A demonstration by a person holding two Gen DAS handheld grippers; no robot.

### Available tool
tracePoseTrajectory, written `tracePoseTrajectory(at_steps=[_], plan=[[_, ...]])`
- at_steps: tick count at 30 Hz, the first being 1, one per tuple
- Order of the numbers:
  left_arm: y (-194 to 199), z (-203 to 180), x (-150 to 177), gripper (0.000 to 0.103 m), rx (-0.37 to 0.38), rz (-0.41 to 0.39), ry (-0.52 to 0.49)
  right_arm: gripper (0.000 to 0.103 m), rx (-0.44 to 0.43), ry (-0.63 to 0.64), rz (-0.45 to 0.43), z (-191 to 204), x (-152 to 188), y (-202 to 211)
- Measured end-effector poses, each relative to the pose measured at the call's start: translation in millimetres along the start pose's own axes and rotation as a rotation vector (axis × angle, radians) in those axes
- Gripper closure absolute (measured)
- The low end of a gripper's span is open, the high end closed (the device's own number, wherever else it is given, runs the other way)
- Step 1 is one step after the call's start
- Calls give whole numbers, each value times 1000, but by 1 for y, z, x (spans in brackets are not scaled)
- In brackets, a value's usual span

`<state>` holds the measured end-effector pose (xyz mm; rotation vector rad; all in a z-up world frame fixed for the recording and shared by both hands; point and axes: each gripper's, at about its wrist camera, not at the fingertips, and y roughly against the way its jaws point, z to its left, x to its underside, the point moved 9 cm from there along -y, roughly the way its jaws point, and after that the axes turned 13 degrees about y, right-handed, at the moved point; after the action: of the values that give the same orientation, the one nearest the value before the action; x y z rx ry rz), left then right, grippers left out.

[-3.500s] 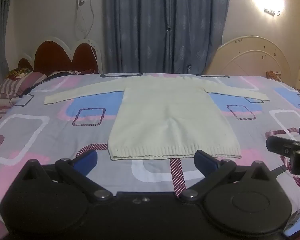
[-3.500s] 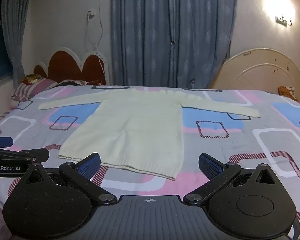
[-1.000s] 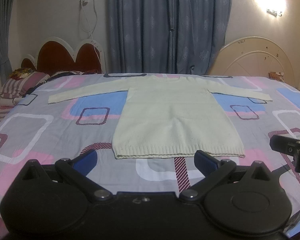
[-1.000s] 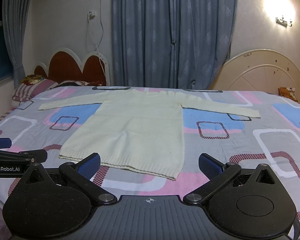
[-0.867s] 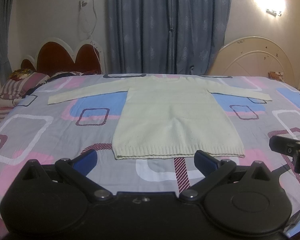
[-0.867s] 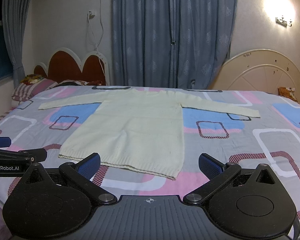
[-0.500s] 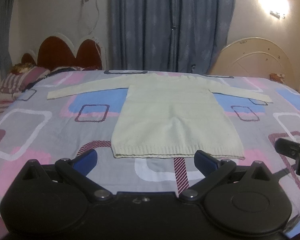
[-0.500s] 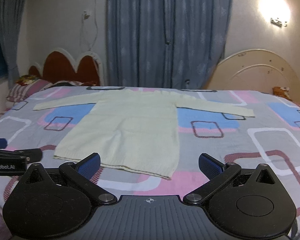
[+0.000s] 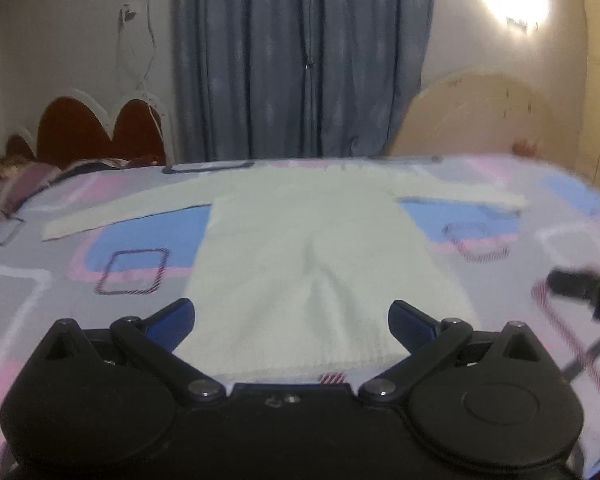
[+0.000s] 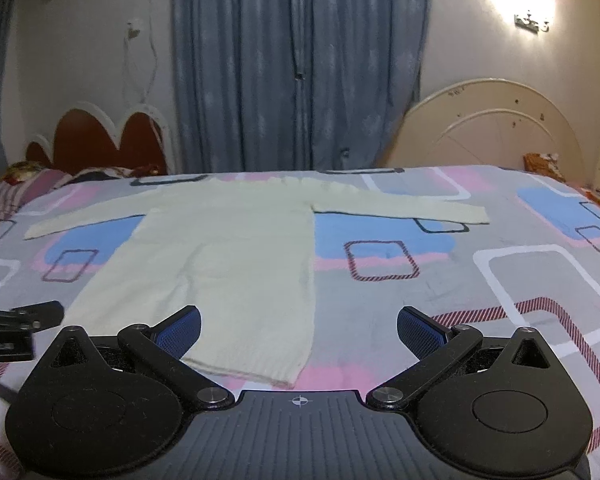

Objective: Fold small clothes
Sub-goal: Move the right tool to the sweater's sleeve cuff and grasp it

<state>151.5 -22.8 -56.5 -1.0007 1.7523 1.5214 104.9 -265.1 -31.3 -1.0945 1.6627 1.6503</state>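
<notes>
A cream knitted long-sleeved sweater lies flat on the bed, sleeves spread left and right, hem towards me. It also shows in the right wrist view. My left gripper is open and empty, low over the hem. My right gripper is open and empty, over the hem's right corner. The right gripper shows at the right edge of the left wrist view; the left gripper shows at the left edge of the right wrist view.
The bed sheet is grey with pink, blue and white rectangles. A red scalloped headboard and pillows stand at the left. Blue curtains hang behind. A cream round headboard leans at the right.
Both grippers have moved forward and down towards the sweater's hem; the sweater now looks larger and its hem lies between the fingers. Both stay open.
</notes>
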Motion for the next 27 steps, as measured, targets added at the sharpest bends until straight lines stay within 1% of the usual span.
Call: tracePoseTrajectory(at_steps=[2,4,5,7,8,9,12,15,19,22,23,24,25,26,27], plan=[[-14,0,-4,0,-29,-4,-19,0,-7,-11,21,-7,-1,-13],[-29,0,-9,0,-27,2,-3,0,-45,-20,45,-13,0,-29],[-38,1,-13,0,-47,-4,5,0,-43,-29,47,-18,-1,-35],[-50,0,-23,0,-130,-24,-41,0,17,-36,46,-33,-6,-46],[-57,-4,-28,0,-142,-32,-69,0,35,-39,44,-39,-8,-52],[-64,-6,-32,0,-143,-34,-76,0,52,-42,42,-47,-12,-59],[-85,-7,-44,0,-130,-43,-36,0,72,-25,24,-64,-26,-79],[-116,-6,-50,0,-157,-10,-45,1,95,-35,14,-83,-38,-101],[-150,4,-62,2,-170,10,15,1,116,-60,6,-107,-48,-132],[-170,13,-73,2,-192,-23,58,1,131,-73,15,-128,-51,-160],[-176,14,-76,3,-182,-21,74,1,133,-81,15,-135,-52,-169],[-188,13,-78,2,-152,0,84,2,141,-87,13,-142,-54,-179],[-197,14,-79,3,-150,20,89,12,147,-90,15,-148,-54,-187],[-207,14,-81,3,-165,26,83,20,158,-100,24,-158,-55,-199],[-214,15,-84,3,-165,22,77,21,163,-111,28,-166,-55,-208]])
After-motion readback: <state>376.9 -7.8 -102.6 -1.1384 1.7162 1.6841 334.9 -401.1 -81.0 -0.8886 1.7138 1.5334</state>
